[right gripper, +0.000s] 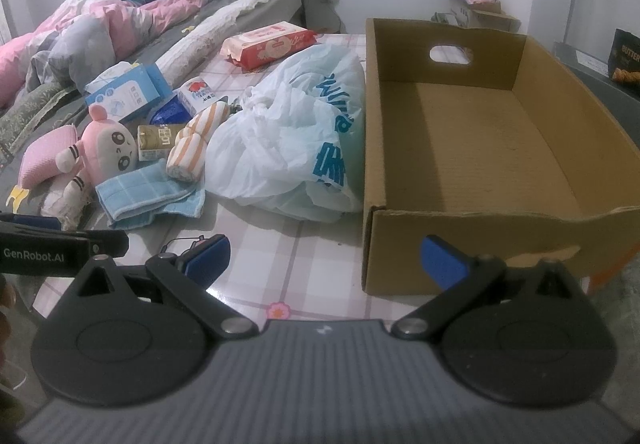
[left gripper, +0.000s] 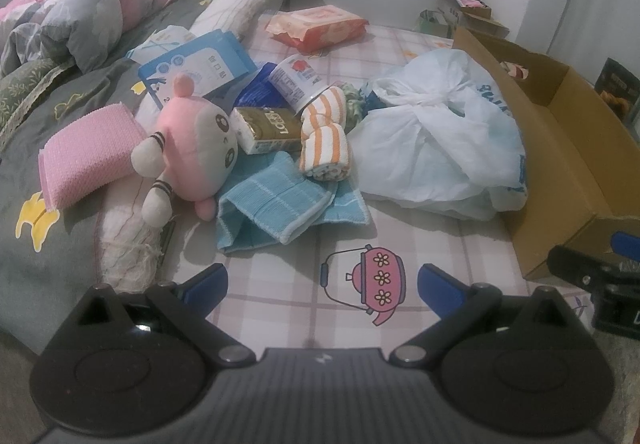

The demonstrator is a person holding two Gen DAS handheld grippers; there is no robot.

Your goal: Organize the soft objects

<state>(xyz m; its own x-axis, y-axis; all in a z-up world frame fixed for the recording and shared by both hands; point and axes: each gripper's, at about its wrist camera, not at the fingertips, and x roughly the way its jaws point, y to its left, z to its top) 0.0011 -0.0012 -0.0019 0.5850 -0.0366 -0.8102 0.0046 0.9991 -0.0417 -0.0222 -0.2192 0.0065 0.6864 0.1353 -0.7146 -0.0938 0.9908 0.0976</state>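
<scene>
Both grippers, left gripper (left gripper: 322, 280) and right gripper (right gripper: 324, 258), hover with fingers spread and empty, cardboard box (right gripper: 472, 148) placed beside plush toy (left gripper: 196, 148) and towels, likely for collecting.

A fuzzy pink plush toy (left gripper: 192, 148), ribbed blue terry cloth (left gripper: 276, 200), a crinkly translucent white plastic bag (right gripper: 288, 140) and a matt brown corrugated cardboard box (right gripper: 472, 148).

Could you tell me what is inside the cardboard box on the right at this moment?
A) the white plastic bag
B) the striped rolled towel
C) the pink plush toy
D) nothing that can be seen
D: in the right wrist view the cardboard box shows only its bare brown floor, while the plush toy, the striped towel and the plastic bag all lie outside it to its left.
</scene>
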